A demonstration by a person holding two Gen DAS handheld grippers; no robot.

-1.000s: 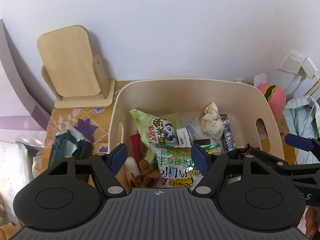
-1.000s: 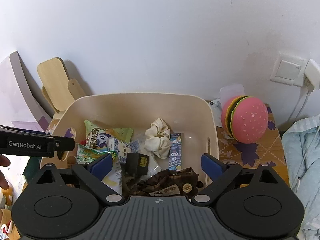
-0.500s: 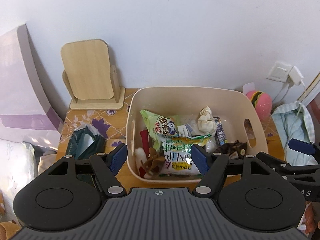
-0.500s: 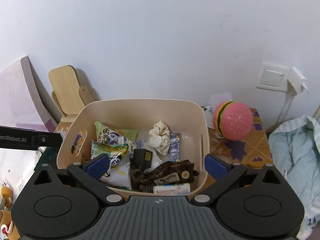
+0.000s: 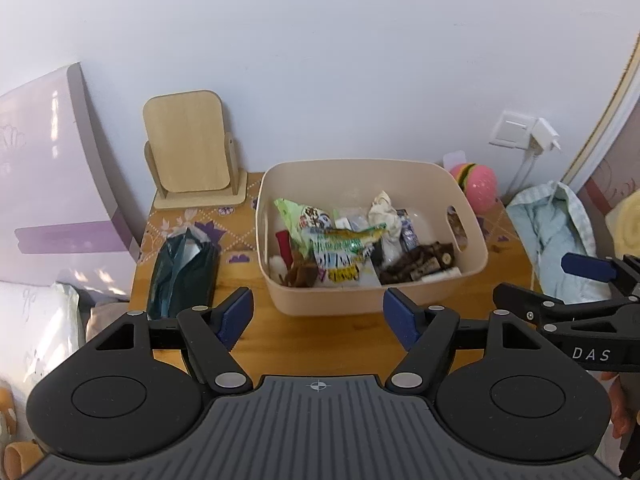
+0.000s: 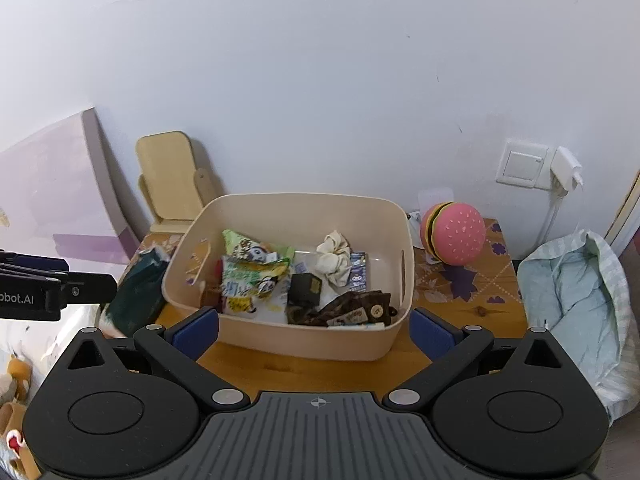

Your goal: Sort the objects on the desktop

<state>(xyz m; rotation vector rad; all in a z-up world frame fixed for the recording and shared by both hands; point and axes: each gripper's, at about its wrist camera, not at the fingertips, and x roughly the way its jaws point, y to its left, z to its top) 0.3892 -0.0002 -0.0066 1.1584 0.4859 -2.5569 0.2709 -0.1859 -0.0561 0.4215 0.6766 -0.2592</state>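
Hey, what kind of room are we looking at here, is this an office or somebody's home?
Most likely a home, probably a bedroom corner: a small wooden bedside-style table against a white wall, a crumpled light-blue bedding bundle beside it, and a beige plastic bin of snacks and a scrunchie.

Bin (image 6: 304,344) smooth matt beige plastic. Table (image 5: 320,344) glossy varnished wood. Snack bags (image 6: 256,276) shiny crinkled foil/plastic. Scrunchie (image 6: 334,262) soft cream cloth. Stand (image 5: 188,148) pale matt wood. Burger (image 6: 456,234) matt pink, maybe foam. Dark pouch (image 5: 180,276) glossy film.
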